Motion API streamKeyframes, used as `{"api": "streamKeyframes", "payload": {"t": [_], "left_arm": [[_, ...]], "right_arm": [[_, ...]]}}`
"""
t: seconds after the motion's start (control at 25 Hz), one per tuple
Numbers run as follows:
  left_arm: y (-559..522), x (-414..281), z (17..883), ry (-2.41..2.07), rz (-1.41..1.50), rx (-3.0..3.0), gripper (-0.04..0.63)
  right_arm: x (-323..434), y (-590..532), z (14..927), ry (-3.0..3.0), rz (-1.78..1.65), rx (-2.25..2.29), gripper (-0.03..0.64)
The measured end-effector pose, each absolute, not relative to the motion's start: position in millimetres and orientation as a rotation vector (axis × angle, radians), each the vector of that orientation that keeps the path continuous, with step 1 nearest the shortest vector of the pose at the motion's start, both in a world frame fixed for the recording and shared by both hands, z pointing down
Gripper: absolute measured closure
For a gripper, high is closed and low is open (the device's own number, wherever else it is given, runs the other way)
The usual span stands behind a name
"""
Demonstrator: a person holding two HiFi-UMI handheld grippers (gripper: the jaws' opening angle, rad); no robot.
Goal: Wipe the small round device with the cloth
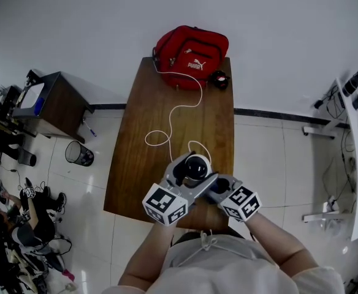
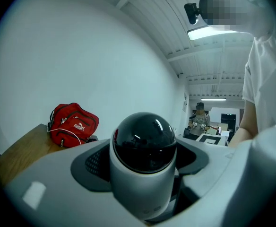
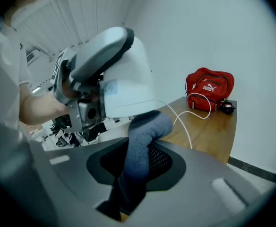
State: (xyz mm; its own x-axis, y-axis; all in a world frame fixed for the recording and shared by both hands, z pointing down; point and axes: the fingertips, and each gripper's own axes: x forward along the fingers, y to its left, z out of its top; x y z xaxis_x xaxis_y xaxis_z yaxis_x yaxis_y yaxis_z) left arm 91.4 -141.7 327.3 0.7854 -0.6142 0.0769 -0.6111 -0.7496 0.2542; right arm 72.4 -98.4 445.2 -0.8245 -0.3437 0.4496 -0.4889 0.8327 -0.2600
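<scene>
The small round device (image 1: 197, 166), a white body with a glossy black dome (image 2: 144, 143), is held off the wooden table (image 1: 143, 164) between the jaws of my left gripper (image 2: 145, 176), which press on its sides. My left gripper (image 1: 190, 173) is just left of my right gripper (image 1: 219, 186) near the table's front edge. My right gripper (image 3: 138, 174) is shut on a grey-blue cloth (image 3: 143, 143). The cloth's bent end lies against the underside of the device's white body (image 3: 131, 82).
A red bag (image 1: 191, 48) lies at the table's far end, with a small black object (image 1: 219, 79) beside it. A white cable (image 1: 178, 112) runs from the bag to the device. A dark cabinet (image 1: 50, 103) and a mesh bin (image 1: 79, 154) stand left of the table.
</scene>
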Motion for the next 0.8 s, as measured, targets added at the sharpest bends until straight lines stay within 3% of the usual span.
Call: {"api": "streamKeyframes", "payload": {"t": [0.8], "left_arm": [[-136.4,76.8,330.1,-0.970,-0.060,2.679,0.218]], "right_arm": [[55.7,-48.2,425.5,-2.785,0.332,0.129,0.511]]}}
